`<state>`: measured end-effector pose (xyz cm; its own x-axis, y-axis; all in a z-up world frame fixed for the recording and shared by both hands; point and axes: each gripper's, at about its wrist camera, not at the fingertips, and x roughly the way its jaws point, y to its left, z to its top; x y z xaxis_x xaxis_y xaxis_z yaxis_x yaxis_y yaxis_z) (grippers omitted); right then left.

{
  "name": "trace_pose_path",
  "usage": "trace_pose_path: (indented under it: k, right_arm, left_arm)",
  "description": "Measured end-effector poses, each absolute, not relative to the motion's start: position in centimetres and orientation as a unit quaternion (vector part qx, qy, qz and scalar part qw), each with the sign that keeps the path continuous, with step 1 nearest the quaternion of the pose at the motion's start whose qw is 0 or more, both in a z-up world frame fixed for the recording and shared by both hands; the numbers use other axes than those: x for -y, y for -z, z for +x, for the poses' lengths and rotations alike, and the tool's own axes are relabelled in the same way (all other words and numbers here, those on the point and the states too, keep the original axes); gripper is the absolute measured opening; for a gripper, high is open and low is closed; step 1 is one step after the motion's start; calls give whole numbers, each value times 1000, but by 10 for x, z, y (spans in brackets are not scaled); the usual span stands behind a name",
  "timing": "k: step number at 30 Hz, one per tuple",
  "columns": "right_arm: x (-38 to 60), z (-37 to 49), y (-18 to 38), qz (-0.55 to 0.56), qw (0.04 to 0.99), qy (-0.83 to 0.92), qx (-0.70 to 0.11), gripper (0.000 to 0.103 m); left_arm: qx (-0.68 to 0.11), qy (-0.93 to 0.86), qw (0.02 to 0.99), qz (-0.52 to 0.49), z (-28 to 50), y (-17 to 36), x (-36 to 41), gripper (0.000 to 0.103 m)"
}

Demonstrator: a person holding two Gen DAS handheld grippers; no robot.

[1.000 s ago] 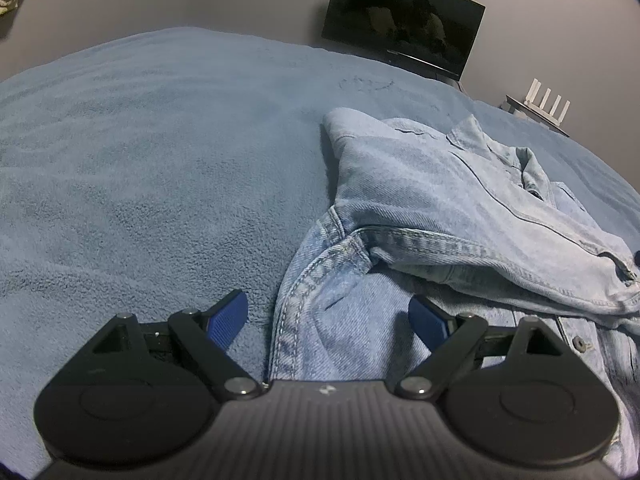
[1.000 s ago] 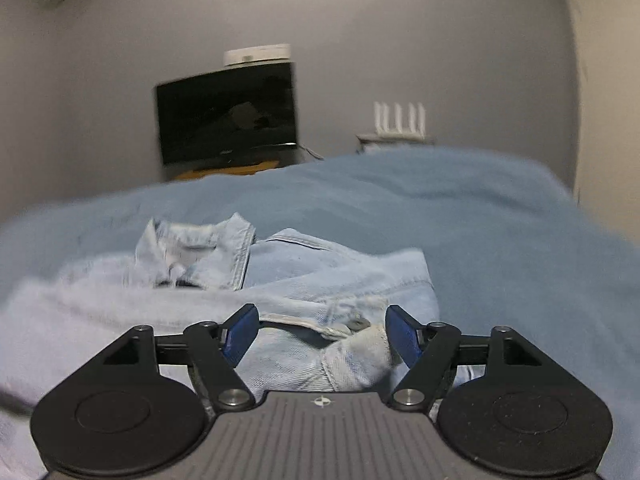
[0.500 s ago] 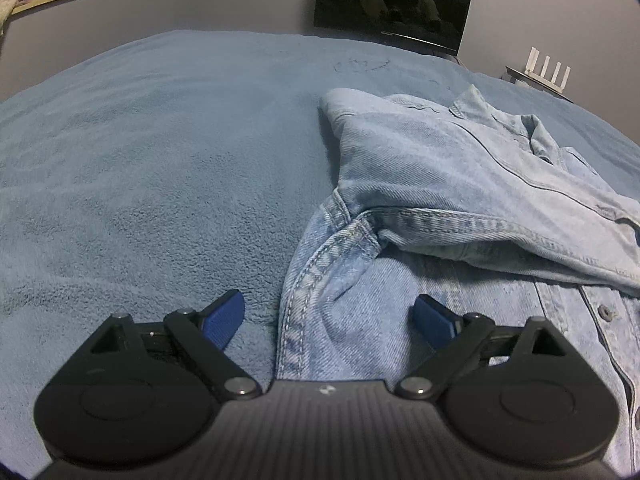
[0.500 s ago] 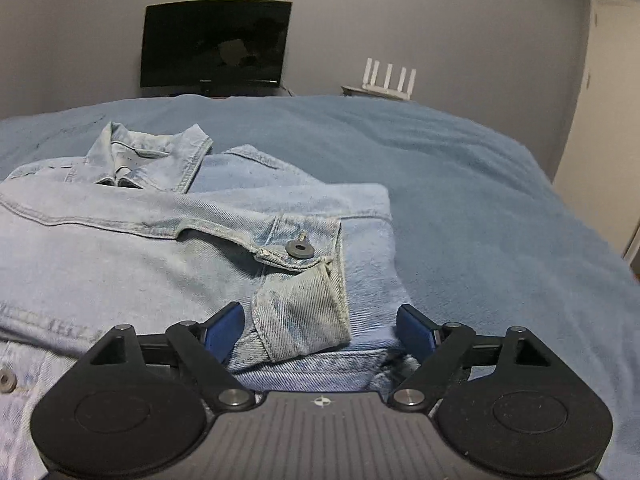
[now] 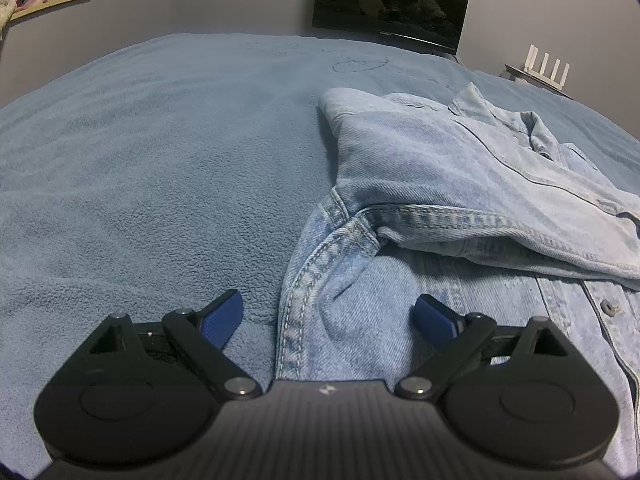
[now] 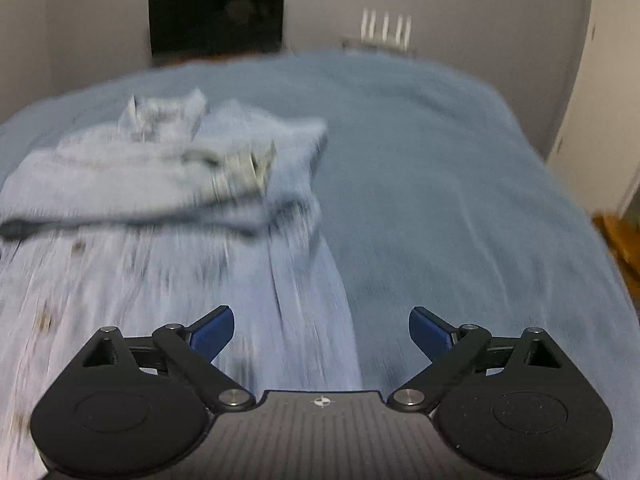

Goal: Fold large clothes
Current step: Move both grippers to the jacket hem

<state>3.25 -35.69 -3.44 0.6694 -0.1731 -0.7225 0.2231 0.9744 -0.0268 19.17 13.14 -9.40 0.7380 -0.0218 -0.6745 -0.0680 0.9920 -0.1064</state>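
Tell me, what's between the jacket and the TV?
Only bare blue blanket lies between the denim jacket and the TV; the left wrist view shows it best.

Pale blue denim jacket [image 5: 460, 184] on a darker blue fleece blanket [image 5: 160, 180]

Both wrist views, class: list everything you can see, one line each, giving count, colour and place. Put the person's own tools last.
Denim jacket: one, light blue, right half of the bed, sleeves folded across its front.
Fleece blanket: one, blue, covering the bed under the jacket.
Flat screen: one, black, against the far wall.
Router with four aerials: one, white, right of the screen.
Wall shelf: one, wooden, far left, with pink and pale items too small to identify.
Left gripper: one, black with blue pads, open over the jacket's left edge.
Right gripper: one, black with blue pads, jaws opening over the jacket's right edge, nothing gripped.
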Motion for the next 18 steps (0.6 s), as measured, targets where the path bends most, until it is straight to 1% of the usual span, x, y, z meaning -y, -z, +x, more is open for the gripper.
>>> trace_pose_path:
  k: [3,8,11,14,18]
  right_arm:
    - [368,10,47,93,895,110,-421,99]
    - [371,21,69,157,880,103,-436,99]
    - [364,27,77,141,872,88,-461,99]
    - [360,25,75,137,872,79,-464,99]
    - [362,18,71,149,871,79,-462,99]
  left_arm:
    - [-361,-14,931,-58,191,94,-131,94]
    - [-364,-8,930,-47,177,91,-131,94]
    - [-382,6,923,-36,161,88,-134,95]
    - [-398,2,917,-33,143,83,-139,95]
    - [-392,-7,919,-51,113,69,-143,95]
